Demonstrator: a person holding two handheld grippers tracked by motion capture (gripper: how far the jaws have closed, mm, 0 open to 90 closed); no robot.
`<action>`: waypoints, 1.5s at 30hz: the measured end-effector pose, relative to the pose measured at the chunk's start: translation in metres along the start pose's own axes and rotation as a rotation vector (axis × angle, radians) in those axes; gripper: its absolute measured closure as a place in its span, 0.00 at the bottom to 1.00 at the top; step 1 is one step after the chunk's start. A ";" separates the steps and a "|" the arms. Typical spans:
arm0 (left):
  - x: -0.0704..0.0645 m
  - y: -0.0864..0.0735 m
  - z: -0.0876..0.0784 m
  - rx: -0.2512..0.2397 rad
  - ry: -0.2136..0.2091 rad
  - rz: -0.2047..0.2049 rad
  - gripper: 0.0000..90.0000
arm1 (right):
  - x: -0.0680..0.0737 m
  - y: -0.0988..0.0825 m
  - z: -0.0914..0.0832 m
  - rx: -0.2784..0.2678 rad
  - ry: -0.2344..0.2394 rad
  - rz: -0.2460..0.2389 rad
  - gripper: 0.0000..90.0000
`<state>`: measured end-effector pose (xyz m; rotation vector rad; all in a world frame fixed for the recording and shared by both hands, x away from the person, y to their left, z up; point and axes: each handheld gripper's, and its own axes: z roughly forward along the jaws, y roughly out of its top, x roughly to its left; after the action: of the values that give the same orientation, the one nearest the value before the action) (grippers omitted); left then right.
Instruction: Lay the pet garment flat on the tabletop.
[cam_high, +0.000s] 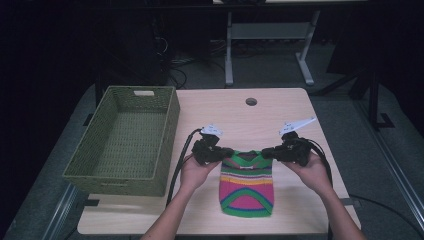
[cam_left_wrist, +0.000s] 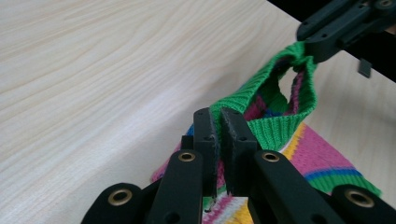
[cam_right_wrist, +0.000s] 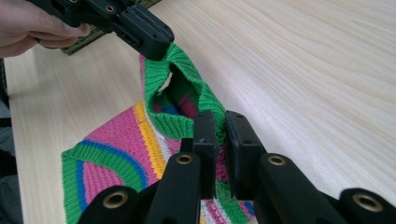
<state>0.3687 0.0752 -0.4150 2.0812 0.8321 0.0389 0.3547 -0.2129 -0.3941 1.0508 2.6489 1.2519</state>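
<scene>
Striped knit sweater (cam_high: 247, 186) lay on the light wood desk (cam_high: 280, 107), near the front edge, between the person's two hands, collar end pointing away from the person and hem toward them. Small garment: pink, yellow, blue and white stripes with green ribbed trim. Left gripper (cam_high: 220, 153) sat at the sweater's top left corner, right gripper (cam_high: 270, 151) at its top right corner, each held in a hand coming up from the bottom of the high view. In the left gripper view the left gripper's fingers (cam_left_wrist: 205, 135) were nearly closed, pinched on the green ribbed edge of the sweater (cam_left_wrist: 280, 126) with only a thin gap where the knit passed through. The right gripper (cam_left_wrist: 322, 35) showed farther off at the top right of that view, clamped on the other side of the green collar, which was pulled up off the desk into an open loop. In the right gripper view the right gripper's fingers (cam_right_wrist: 243, 140) were likewise close together, gripping the green rib of the sweater (cam_right_wrist: 121, 140), and the left gripper (cam_right_wrist: 149, 39) held the far side of the collar. A green woven basket (cam_high: 165, 135) stood on the left side of the desk, just beside the left hand (cam_high: 195, 172), apart from the sweater
</scene>
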 end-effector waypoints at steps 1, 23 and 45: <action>0.002 0.000 0.001 -0.007 0.004 -0.007 0.94 | -0.001 0.001 0.001 -0.001 0.000 0.004 0.92; 0.026 0.005 0.030 -0.027 0.047 -0.078 0.94 | -0.031 0.001 0.028 0.021 -0.018 0.094 0.90; 0.042 0.004 0.032 -0.048 0.075 -0.150 0.69 | -0.052 0.002 0.036 0.017 -0.052 0.157 0.73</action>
<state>0.4135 0.0743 -0.4432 1.9777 1.0207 0.0553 0.4066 -0.2177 -0.4298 1.2983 2.5867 1.2102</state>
